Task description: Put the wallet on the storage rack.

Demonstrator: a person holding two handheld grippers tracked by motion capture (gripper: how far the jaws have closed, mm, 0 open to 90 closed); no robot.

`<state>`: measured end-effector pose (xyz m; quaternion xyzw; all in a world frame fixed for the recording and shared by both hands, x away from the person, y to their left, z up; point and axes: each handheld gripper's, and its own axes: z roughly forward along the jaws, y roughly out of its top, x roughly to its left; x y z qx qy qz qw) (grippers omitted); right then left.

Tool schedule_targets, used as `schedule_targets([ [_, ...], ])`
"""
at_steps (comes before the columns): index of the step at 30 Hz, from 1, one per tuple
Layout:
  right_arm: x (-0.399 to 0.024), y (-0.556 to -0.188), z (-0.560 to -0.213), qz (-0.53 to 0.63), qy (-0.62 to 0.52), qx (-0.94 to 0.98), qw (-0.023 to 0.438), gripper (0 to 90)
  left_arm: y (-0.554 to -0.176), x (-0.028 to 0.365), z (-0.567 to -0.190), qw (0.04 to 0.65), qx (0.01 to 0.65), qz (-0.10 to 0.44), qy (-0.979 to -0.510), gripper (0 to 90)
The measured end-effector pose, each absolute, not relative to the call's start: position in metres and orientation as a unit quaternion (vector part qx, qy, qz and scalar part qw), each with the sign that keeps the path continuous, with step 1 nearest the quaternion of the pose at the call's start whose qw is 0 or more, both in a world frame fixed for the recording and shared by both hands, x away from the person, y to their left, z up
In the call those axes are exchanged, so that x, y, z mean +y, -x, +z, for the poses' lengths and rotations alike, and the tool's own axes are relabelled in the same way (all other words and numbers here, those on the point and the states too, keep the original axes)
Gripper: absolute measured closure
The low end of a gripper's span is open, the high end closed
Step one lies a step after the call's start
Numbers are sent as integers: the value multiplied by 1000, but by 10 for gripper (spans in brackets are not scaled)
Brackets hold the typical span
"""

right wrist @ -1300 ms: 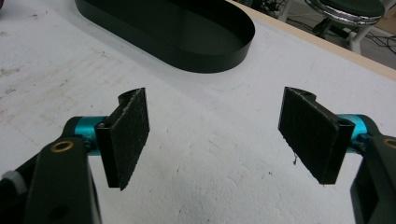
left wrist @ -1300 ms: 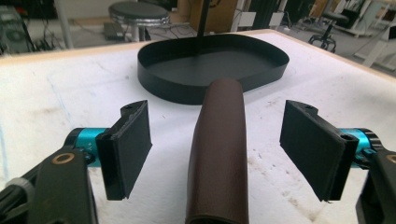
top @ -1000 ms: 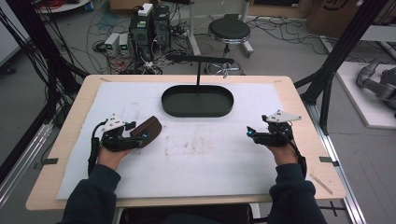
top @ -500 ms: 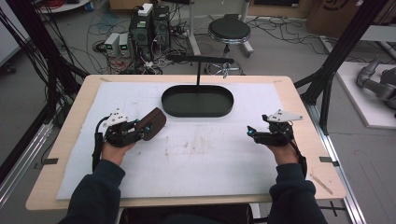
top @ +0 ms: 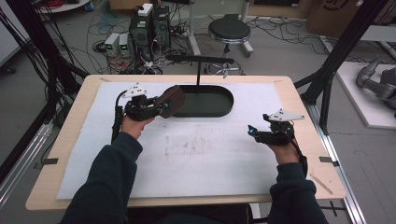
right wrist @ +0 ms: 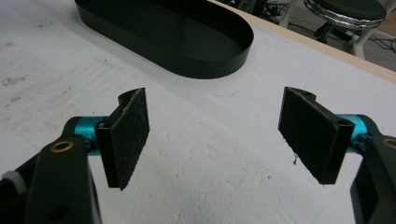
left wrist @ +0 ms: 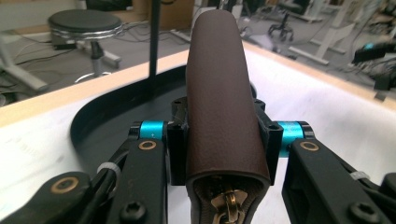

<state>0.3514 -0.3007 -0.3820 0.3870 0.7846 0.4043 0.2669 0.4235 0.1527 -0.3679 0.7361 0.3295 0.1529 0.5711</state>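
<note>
Here, brown pouch [top: 173, 100] over black tray [top: 219, 112] rim, white mat [top: 205, 154] open

Your wooden table [top: 299, 93] carries a white mat [top: 210, 186], and there's a faint grey smudge [top: 187, 144] near its middle. A black T-stand [top: 198, 59] rises at the far edge, straight ahead of you. Beyond it on the floor, a round stool [top: 229, 30] stands right of two dark computer towers [top: 149, 23], with two small pale boxes [top: 116, 44] just left of those. Loose cables [top: 280, 28] run across the floor behind the stool. Off to your right, a grey robot part [top: 378, 84] lies on a white platform [top: 369, 112], past a slanting black frame post [top: 345, 46].
</note>
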Motion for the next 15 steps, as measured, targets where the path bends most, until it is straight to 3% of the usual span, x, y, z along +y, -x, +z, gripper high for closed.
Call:
schedule_targets([
  [15, -306, -352, -382, 411, -396, 778, 264, 250, -495, 101, -387, 526, 332, 123, -773, 648],
])
